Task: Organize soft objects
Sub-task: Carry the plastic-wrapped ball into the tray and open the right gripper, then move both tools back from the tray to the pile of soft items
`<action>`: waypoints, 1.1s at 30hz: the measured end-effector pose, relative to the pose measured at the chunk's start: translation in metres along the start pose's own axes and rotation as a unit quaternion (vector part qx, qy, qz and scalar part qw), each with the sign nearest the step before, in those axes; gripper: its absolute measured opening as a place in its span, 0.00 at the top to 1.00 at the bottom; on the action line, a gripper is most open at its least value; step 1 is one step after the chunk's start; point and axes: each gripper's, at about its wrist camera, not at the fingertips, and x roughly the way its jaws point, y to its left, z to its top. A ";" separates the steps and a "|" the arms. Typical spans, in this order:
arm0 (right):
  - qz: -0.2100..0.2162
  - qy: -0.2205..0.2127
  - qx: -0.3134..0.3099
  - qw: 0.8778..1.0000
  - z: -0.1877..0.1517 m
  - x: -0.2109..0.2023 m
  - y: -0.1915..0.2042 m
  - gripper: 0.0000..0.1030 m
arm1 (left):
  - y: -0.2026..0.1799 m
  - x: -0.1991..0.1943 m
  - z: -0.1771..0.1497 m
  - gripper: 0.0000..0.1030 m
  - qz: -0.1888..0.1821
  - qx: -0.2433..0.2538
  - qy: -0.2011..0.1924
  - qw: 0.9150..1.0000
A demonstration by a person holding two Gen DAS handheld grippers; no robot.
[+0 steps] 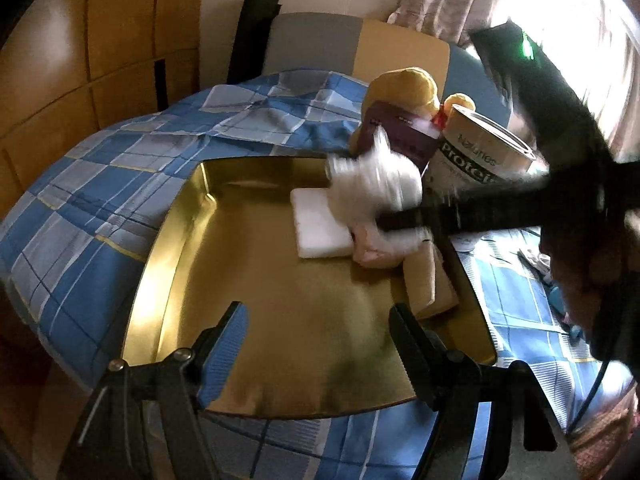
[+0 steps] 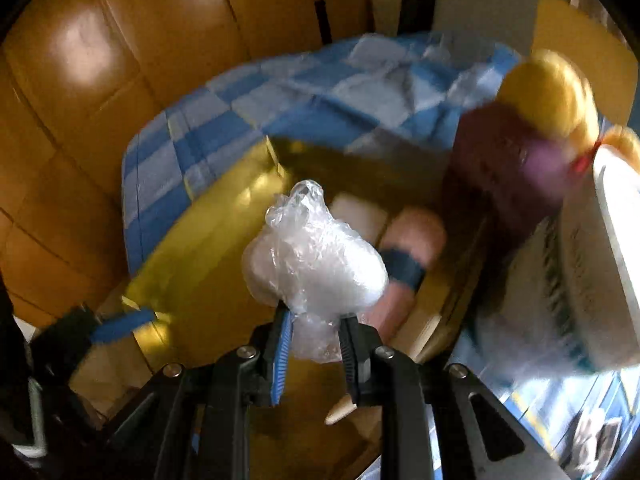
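Note:
My right gripper point(image 2: 314, 330) is shut on a clear plastic bag of white stuffing point(image 2: 316, 256) and holds it above the gold tray point(image 2: 192, 256). In the left wrist view the bag point(image 1: 376, 184) is a blur over the tray's far right, with the right gripper's arm reaching in from the right. My left gripper point(image 1: 320, 320) is open and empty above the tray's near edge point(image 1: 280, 404). A white foam block point(image 1: 320, 228) lies flat in the tray. A pink soft item point(image 2: 416, 240) with a dark band lies beside it.
A blond doll in a maroon top point(image 1: 400, 112) and a white protein tub point(image 1: 480, 152) stand at the tray's far right. A tan block point(image 1: 424, 280) leans at the tray's right side. The tray rests on a blue checked bedspread point(image 1: 100, 184); wooden wardrobe doors point(image 1: 80, 40) stand behind.

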 end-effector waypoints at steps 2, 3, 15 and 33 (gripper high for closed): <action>-0.001 0.019 0.002 1.000 -0.010 0.010 -0.002 0.79 | 0.002 -0.001 -0.001 0.29 0.002 -0.003 0.000 1.000; -0.003 0.030 0.000 1.000 -0.016 0.016 -0.002 0.79 | 0.003 -0.001 -0.002 0.29 0.002 -0.004 0.000 1.000; -0.047 0.009 0.028 0.998 -0.026 0.015 -0.003 0.57 | 0.004 -0.004 -0.007 0.29 0.008 -0.010 0.000 1.000; -0.064 -0.095 0.090 0.989 -0.069 -0.077 -0.035 0.47 | -0.012 -0.003 -0.010 0.29 0.003 0.010 0.004 1.000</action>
